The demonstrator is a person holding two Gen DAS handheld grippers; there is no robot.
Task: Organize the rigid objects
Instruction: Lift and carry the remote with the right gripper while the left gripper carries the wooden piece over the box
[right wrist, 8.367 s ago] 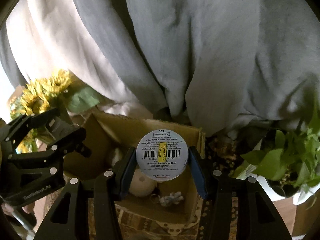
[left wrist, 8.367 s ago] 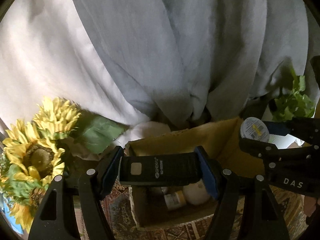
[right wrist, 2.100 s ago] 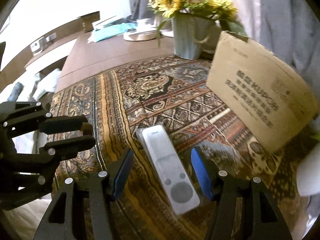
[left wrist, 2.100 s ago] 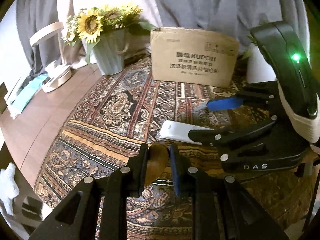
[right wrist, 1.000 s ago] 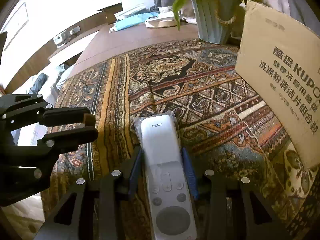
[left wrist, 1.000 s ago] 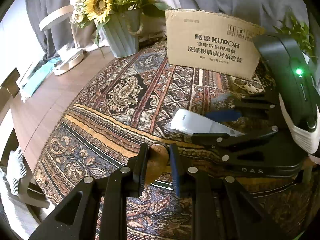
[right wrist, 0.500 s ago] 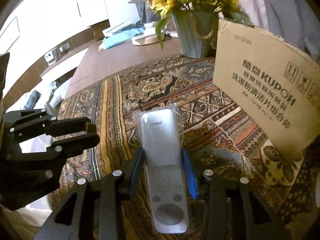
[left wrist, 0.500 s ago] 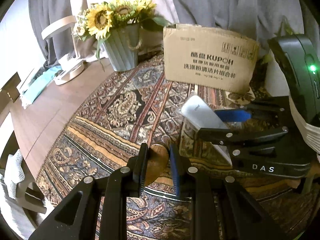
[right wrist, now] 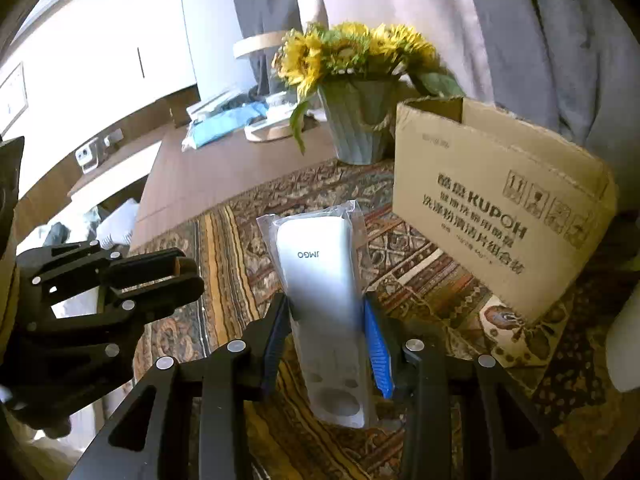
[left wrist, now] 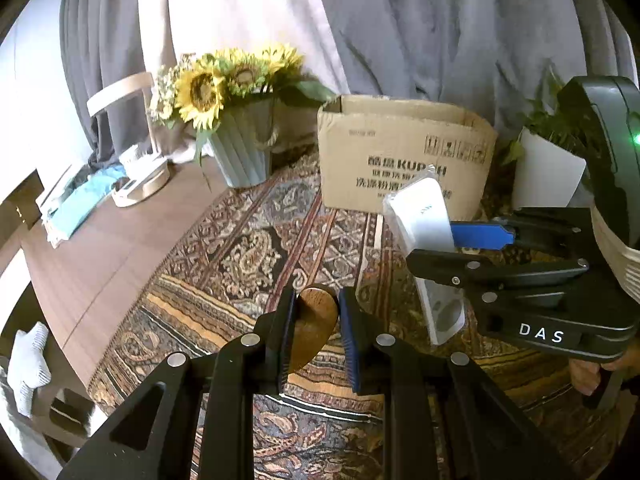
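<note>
My left gripper (left wrist: 316, 312) is shut on a small brown wooden piece (left wrist: 316, 320) and holds it above the patterned cloth. My right gripper (right wrist: 326, 320) is shut on a white remote in a clear plastic bag (right wrist: 320, 280), lifted off the cloth and tilted up toward the cardboard box (right wrist: 500, 208). In the left wrist view the remote (left wrist: 424, 216) and right gripper (left wrist: 460, 248) are at the right, in front of the box (left wrist: 400, 156). The left gripper also shows at the left of the right wrist view (right wrist: 168, 276). The box's inside is hidden.
A vase of sunflowers (left wrist: 240, 120) stands left of the box. A white pot with a green plant (left wrist: 548, 172) stands to its right. The patterned cloth (left wrist: 248, 256) covers a wooden table (left wrist: 100, 240). A lamp base and blue cloth (left wrist: 132, 184) lie at the far left. Grey curtains hang behind.
My right gripper has lifted the remote off the cloth and tilted it up toward the box. My left gripper has risen a little, still holding the wooden piece.
</note>
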